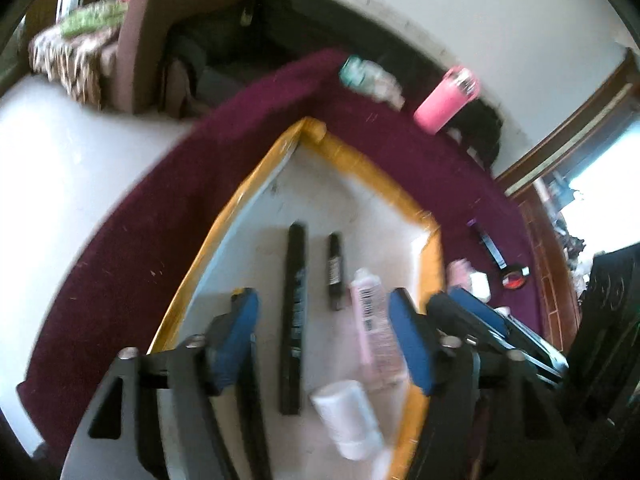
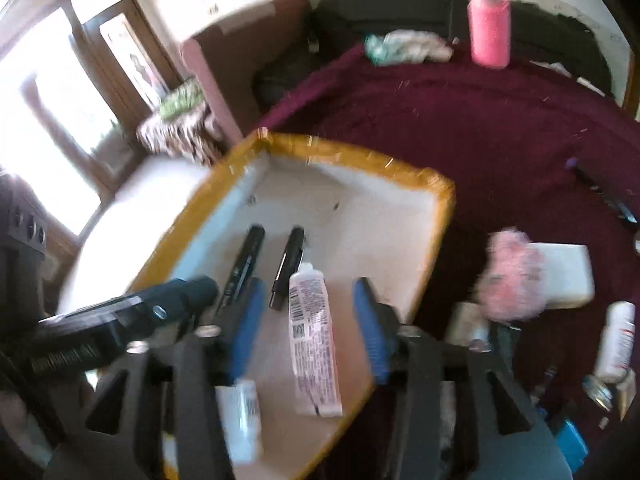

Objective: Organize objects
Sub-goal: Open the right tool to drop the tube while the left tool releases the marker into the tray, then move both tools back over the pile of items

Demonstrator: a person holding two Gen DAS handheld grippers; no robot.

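A white tray with a yellow taped rim [image 1: 360,164] [image 2: 340,152] lies on a maroon cloth. In it lie a long black pen [image 1: 294,312] [image 2: 240,268], a shorter black tube [image 1: 334,270] [image 2: 288,268], a pink-white tube [image 1: 372,328] [image 2: 312,340] and a small white bottle [image 1: 348,416] [image 2: 242,420]. My left gripper [image 1: 322,300] hovers open over the tray, above the black pen and the pink tube, holding nothing. Beside it, my right gripper [image 2: 310,286] stands open above the pink-white tube, its pads clear of it.
On the maroon cloth [image 2: 460,120] stand a pink bottle [image 2: 490,28] and a crumpled wrapper [image 2: 404,48] at the far edge. Right of the tray lie a pink fluffy item [image 2: 508,280], a white box [image 2: 568,276], a white spray can [image 2: 616,340], a dark pen [image 2: 604,192] and a red compact [image 1: 514,278].
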